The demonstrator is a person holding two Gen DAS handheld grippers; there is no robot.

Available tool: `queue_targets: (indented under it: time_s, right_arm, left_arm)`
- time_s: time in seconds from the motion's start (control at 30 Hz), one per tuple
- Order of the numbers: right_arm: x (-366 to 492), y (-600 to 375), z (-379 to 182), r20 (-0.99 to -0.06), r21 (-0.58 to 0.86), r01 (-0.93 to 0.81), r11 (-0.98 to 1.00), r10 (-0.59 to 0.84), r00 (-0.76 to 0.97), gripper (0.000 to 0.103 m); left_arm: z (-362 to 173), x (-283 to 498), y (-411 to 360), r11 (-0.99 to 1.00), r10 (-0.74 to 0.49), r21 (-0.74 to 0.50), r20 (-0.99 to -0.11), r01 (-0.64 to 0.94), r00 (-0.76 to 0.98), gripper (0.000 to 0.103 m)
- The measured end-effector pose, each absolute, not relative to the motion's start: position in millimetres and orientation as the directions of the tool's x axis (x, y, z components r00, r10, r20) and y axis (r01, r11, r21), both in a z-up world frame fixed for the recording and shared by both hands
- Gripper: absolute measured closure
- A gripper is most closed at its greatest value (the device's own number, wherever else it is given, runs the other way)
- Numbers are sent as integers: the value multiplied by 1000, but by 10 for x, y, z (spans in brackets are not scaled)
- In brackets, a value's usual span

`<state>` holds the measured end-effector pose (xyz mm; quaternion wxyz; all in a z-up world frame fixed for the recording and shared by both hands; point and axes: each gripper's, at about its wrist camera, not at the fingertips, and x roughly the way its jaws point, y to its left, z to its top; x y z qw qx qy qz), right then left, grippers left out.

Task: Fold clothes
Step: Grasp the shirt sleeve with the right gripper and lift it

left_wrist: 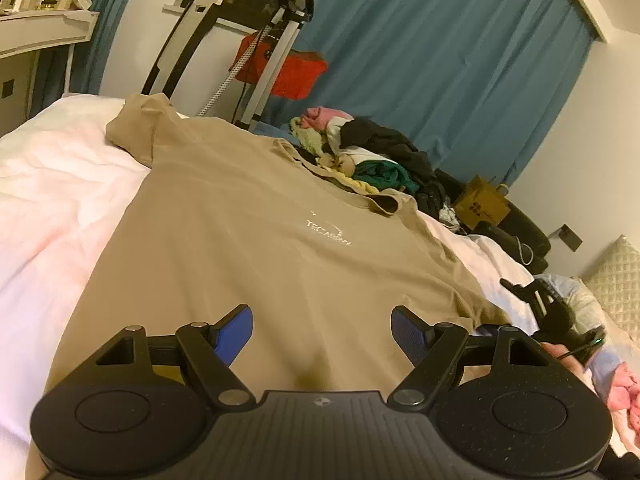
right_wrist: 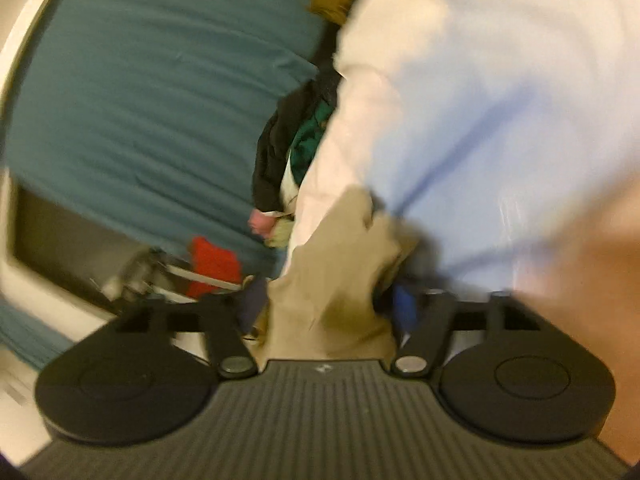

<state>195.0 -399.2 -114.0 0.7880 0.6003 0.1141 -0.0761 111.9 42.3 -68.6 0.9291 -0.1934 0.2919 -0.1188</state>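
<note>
The left gripper [left_wrist: 322, 330] is open above the shirt [left_wrist: 248, 216]; the right gripper [right_wrist: 326, 304] pinches its cloth between the fingers.

Plain tan cotton T-shirt [left_wrist: 248, 216] with small white chest lettering; pale pink-white bed sheet [left_wrist: 52, 200]; teal curtain [left_wrist: 440, 60]; blue-padded black tongs [left_wrist: 322, 332].
</note>
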Motion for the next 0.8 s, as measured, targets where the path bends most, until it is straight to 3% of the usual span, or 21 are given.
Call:
queue_targets:
  time_s: [0.1, 0.23, 0.43, 0.6, 0.67, 0.73, 0.8]
  right_arm:
    - [1979, -4022, -1329, -269, 953, 259, 156, 45, 962, 36]
    - [2147, -3971, -1315, -288, 932, 271, 242, 40, 957, 32]
    - [2549, -3957, -1312, -209, 914, 163, 371, 87, 974, 33]
    - [2913, -4037, -1301, -273, 870, 231, 435, 34, 962, 36]
    - [3036, -4081, -1257, -276, 839, 218, 499, 43, 960, 41]
    - [3174, -4082, -1197, -295, 801, 221, 557, 46, 954, 64]
    - [3286, -4011, -1105, -328, 755, 221, 617, 64, 942, 78]
  left_arm:
    - [-697, 1123, 433, 891, -344, -440, -496, 111, 797, 25]
    - [-743, 1170, 389, 896, -341, -429, -505, 113, 792, 25]
    - [-838, 1265, 355, 911, -320, -399, -532, 102, 784, 25]
    - [-883, 1324, 300, 929, -287, -358, -548, 89, 786, 25]
    - [-901, 1346, 276, 933, -282, -350, -553, 89, 784, 25]
    - [-911, 1365, 254, 935, -278, -343, -556, 88, 783, 25]
    - [-903, 1386, 233, 936, -275, -342, -556, 86, 784, 25]
